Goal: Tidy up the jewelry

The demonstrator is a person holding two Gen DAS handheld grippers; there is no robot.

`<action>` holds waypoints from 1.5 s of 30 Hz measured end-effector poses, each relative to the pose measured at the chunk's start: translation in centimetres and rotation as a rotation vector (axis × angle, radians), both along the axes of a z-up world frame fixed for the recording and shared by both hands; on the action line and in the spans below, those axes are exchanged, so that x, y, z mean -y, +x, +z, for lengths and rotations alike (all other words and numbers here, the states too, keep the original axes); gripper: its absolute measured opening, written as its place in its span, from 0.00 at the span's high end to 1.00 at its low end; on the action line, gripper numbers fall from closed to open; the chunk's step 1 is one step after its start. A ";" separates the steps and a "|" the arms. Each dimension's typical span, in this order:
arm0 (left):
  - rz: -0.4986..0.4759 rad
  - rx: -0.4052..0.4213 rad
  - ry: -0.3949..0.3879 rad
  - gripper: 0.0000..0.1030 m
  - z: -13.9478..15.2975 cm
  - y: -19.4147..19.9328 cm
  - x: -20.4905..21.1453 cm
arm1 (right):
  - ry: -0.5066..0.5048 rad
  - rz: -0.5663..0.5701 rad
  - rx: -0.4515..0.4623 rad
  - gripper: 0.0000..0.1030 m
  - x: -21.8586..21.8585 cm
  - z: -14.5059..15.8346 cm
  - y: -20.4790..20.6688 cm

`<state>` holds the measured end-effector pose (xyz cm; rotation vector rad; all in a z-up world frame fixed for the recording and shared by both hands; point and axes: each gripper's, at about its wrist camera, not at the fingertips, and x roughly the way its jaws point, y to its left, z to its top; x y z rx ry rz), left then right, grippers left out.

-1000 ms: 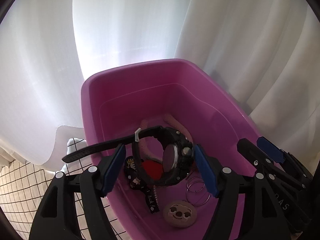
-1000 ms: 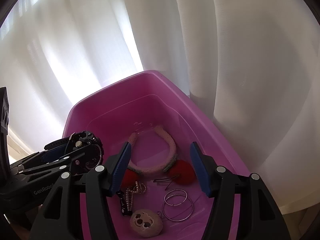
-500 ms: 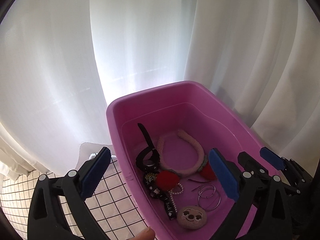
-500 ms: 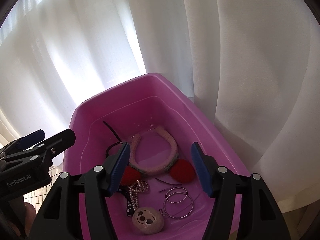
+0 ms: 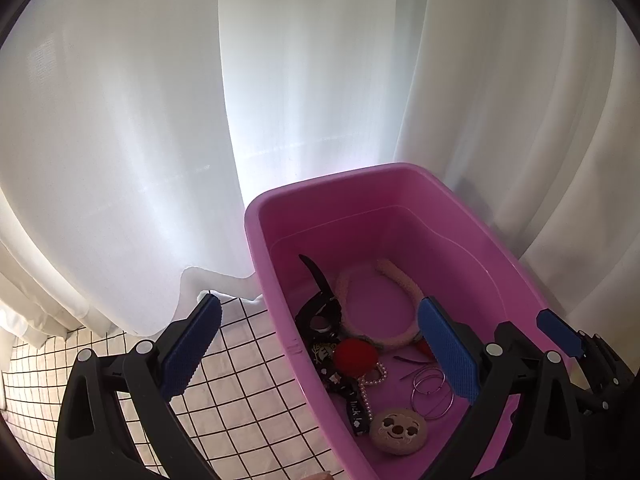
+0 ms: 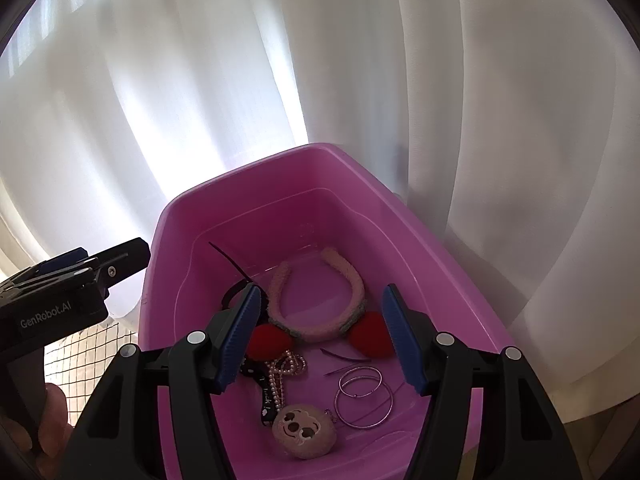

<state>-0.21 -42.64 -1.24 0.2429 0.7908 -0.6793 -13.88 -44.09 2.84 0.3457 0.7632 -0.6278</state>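
Observation:
A pink plastic bin [image 5: 344, 184] [image 6: 256, 168] holds the jewelry. A black watch [image 5: 320, 312] [image 6: 234, 292] lies at its left inner side beside a fuzzy beige headband [image 5: 396, 280] [image 6: 320, 300] with red pompoms [image 5: 355, 354] [image 6: 370, 334]. A pearl strand [image 6: 280, 376], silver hoops [image 5: 432, 390] [image 6: 362, 396], a black ribbon [image 5: 354, 406] and a round face charm [image 5: 398, 432] [image 6: 304, 436] lie nearer. My left gripper [image 5: 320, 352] is open and empty above the bin's left rim. My right gripper [image 6: 322, 336] is open and empty over the bin.
White curtains [image 5: 160, 120] [image 6: 480, 120] hang close behind and around the bin. A white tablecloth with a black grid [image 5: 232, 392] [image 6: 100, 344] lies left of the bin. The left gripper's body [image 6: 60, 296] shows at the left of the right wrist view.
My left gripper opened and let the black watch drop into the bin, then drew back and to the left. The right gripper has stayed over the bin.

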 end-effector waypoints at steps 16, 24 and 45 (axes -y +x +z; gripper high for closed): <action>0.002 -0.014 0.014 0.06 -0.6 0.2 -0.6 | -0.005 0.016 0.003 0.41 -0.8 0.2 -0.1; 0.009 -0.013 0.015 0.06 -0.8 0.3 -0.6 | -0.003 0.015 0.001 0.41 -0.8 0.2 -0.1; 0.007 -0.011 0.018 0.06 -0.6 0.2 -0.9 | -0.005 0.026 0.005 0.41 -0.8 0.3 -0.1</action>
